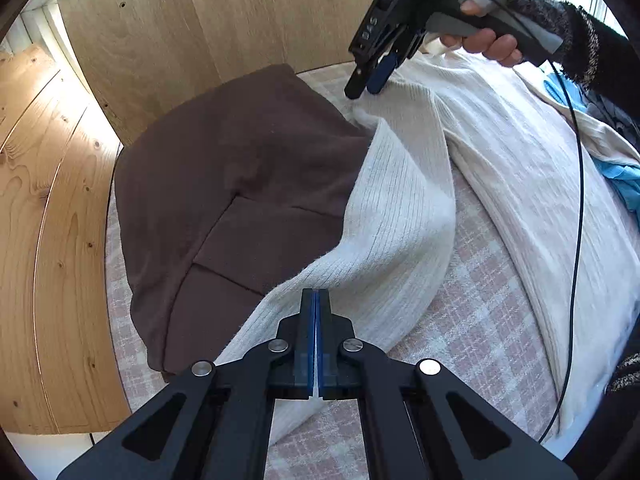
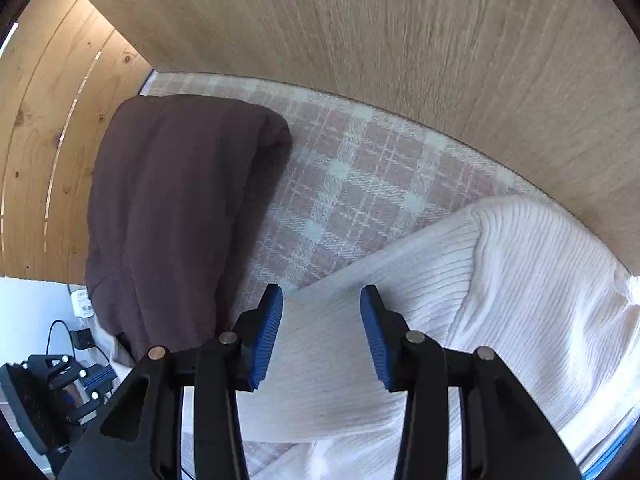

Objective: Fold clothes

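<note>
Bed surface covered in a pink-and-white plaid sheet (image 1: 472,320), butted against a pale wood panel (image 1: 200,20) at its far edge; knotty pine boards (image 1: 48,200) along the left edge.

Cream ribbed sweater (image 1: 500,168) spread over the right half of the sheet. One sleeve (image 1: 384,240) trails from the body toward the near edge, and its lower length overlaps the corner of a folded brown garment (image 1: 224,184). The brown piece sits at the far-left corner of the sheet, one end against the wood panel.

Left gripper (image 1: 316,296): blue pads clenched together, a thin strip of cream sleeve fabric pinched in the seam between them, near the sleeve's end.

Right gripper (image 2: 322,320): jaws apart, pointing steeply down over the sleeve, ribbed cloth lying between the blue pads (image 2: 268,336) without either pad pressing on it. From the left wrist view the same tool sits at the sweater's far shoulder area by the far edge, tips at the cloth, gripped by a hand (image 1: 488,40) in a dark fuzzy sleeve (image 1: 580,40); a black cable (image 1: 576,240) hangs from it across the sweater.

Blue cloth (image 1: 624,184) shows at the right edge of the bed. Below the left edge, black equipment and a plug (image 2: 84,338) on the floor.
</note>
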### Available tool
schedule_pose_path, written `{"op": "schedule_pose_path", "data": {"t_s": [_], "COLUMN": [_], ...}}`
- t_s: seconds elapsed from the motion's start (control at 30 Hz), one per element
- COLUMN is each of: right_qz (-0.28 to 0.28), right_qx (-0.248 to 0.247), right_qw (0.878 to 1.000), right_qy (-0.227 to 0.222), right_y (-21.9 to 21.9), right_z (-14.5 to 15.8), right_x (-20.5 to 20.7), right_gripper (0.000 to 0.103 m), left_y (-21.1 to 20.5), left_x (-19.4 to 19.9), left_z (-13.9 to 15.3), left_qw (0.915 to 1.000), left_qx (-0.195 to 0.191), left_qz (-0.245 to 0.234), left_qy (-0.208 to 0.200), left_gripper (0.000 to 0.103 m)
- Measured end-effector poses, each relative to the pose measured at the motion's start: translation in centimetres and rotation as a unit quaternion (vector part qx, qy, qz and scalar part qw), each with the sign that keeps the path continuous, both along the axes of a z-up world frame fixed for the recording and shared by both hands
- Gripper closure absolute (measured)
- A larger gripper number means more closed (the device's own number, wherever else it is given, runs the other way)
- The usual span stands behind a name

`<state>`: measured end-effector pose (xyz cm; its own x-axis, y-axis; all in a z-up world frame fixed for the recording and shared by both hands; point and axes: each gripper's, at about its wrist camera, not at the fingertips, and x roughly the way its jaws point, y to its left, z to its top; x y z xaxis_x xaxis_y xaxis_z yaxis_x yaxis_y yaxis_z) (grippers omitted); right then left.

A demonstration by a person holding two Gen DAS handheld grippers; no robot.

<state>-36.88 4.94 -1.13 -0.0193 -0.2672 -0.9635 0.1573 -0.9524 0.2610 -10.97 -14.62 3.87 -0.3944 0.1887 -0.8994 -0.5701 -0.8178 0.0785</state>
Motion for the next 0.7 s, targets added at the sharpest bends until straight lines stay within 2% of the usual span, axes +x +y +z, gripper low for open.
{"op": "schedule_pose_path", "data": {"t_s": [0.03,0.07,0.1,0.2,0.23,0.3,0.33,0.37,0.4,0.43,0.47,0.5,0.53,0.7], "right_qz": [0.004,0.014,0.022,0.012,0.02,0.084,0.132,0.191,0.246,0.294,0.338,0.379,0.413,0.54], "right_qx": [0.007,0.014,0.016,-0.004,-0.002,-0.02,-0.043,-0.068,-0.075,-0.061,-0.037,-0.012,0.005,0.029], "right_qw": [1.0,0.999,0.999,0.997,0.995,0.986,0.979,0.969,0.957,0.943,0.927,0.907,0.89,0.811], "right_qy": [0.018,0.035,0.041,0.079,0.1,0.143,0.149,0.139,0.134,0.143,0.161,0.181,0.192,0.221], "right_y": [-0.4,-0.8,-1.1,-0.5,-0.4,-0.8,-1.2,-1.8,-2.5,-3.2,-4.0,-4.7,-5.4,-7.1], "right_z": [0.1,0.4,0.4,1.1,1.9,4.3,5.3,6.2,6.9,7.4,7.7,7.9,7.9,7.4], "right_x": [0.1,0.2,0.3,-0.2,-0.2,0.3,0.8,1.6,2.4,3.4,4.6,6.0,7.0,11.4], "right_gripper": [0.067,0.092,0.103,0.102,0.102,0.098,0.095,0.08,0.069,0.05,0.044,0.044,0.044,0.044], "left_y": [-0.3,-0.7,-1.1,-2.7,-3.1,-3.6,-3.5,-3.4,-3.4,-3.2,-2.8,-2.4,-2.1,-2.0], "left_x": [0.1,0.2,0.3,-0.1,0.0,0.3,0.8,1.2,1.7,1.7,1.4,1.3,1.1,-0.3], "left_z": [0.6,1.1,1.6,2.3,2.3,1.9,1.8,1.7,1.7,1.5,1.2,0.9,0.6,-1.5], "left_qw": [1.0,0.9998,0.9995,0.9977,0.9977,0.9987,0.999,0.9993,0.9996,0.9998,0.9999,0.9998,0.9995,0.9979], "left_qx": [0.003,0.0,-0.002,-0.012,-0.014,-0.01,-0.008,-0.007,-0.007,-0.009,-0.013,-0.019,-0.027,-0.061], "left_qz": [0.005,0.013,0.021,0.053,0.058,0.051,0.043,0.036,0.027,0.015,0.004,-0.006,-0.014,-0.016], "left_qy": [0.008,0.017,0.026,0.041,0.032,0.005,0.002,0.0,0.0,0.004,0.007,0.008,0.008,-0.017], "left_gripper": [0.103,0.103,0.103,0.103,0.103,0.099,0.097,0.094,0.085,0.075,0.07,0.066,0.065,0.065]}}
